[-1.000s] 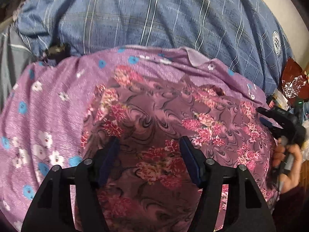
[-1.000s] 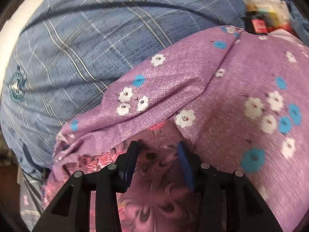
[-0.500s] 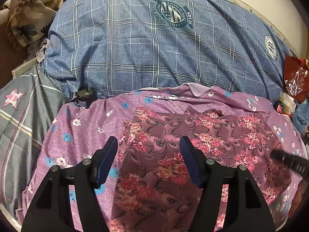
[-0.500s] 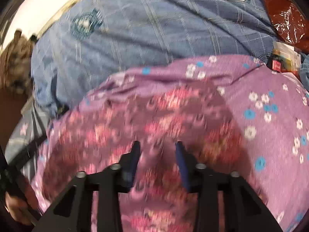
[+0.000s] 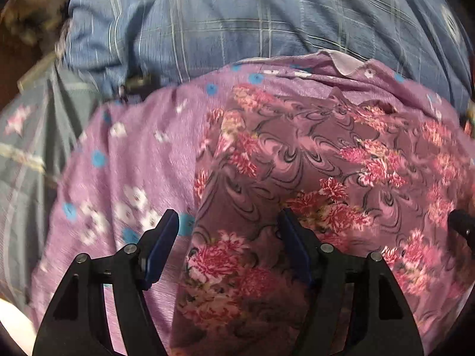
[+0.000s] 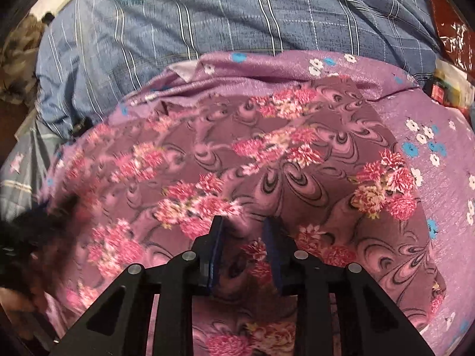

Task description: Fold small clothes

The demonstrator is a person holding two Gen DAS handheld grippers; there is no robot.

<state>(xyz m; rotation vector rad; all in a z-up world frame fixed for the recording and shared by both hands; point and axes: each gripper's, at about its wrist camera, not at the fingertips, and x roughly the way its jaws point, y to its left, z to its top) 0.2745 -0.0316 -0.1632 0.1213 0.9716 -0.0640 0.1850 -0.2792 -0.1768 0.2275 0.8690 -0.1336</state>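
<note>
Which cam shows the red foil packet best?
Right wrist view: the crinkled red foil packet lies clear along the upper right edge, beside the blue plaid pillow. The left wrist view shows none of it; its right edge ends at blurred floral cloth.

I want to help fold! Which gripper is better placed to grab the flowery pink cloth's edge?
Probably the left gripper: its opening jaws straddle the pink floral cloth's side edge. The right gripper sits over the cloth's middle.

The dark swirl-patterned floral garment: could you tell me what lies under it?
The floral garment lies on a lilac cloth with small white and blue flowers, which shows around its edges. What is beneath its middle is covered.
</note>
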